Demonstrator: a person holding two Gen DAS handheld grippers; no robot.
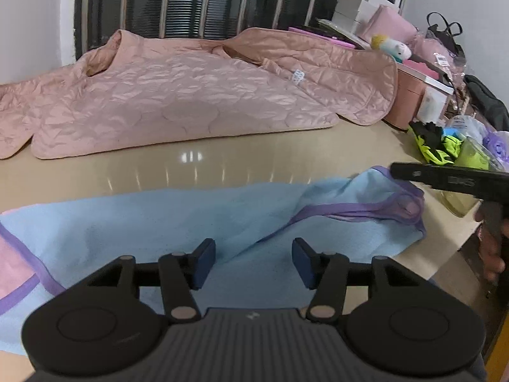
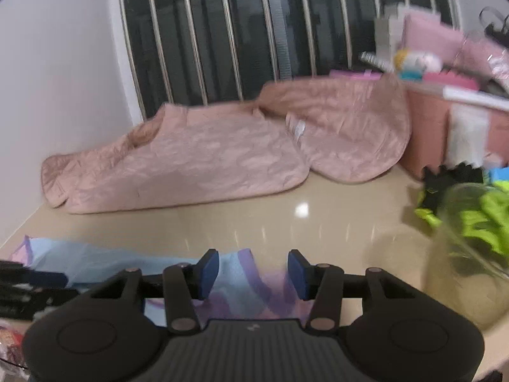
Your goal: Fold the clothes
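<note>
A light blue garment [image 1: 178, 222] with purple trim and a pink panel lies flat along the near edge of the beige table [image 1: 222, 162]. My left gripper [image 1: 253, 256] hovers over its middle, open, with nothing pinched between the blue pads. The garment's purple-edged end [image 2: 245, 283] lies under my right gripper [image 2: 253, 265], which is also open, its pads clear of the cloth. The right gripper's black body [image 1: 451, 180] shows at the right of the left wrist view, with a hand [image 1: 491, 254] below it. A pink quilted jacket [image 1: 178, 95] is spread at the back of the table.
A barred window [image 1: 222, 0] stands behind the jacket. At the right are pink boxes [image 1: 410, 102], a plush toy [image 1: 393, 47], neon green and black cloth [image 1: 439, 146] and a clear container [image 2: 467, 254]. Bare tabletop lies between the two garments.
</note>
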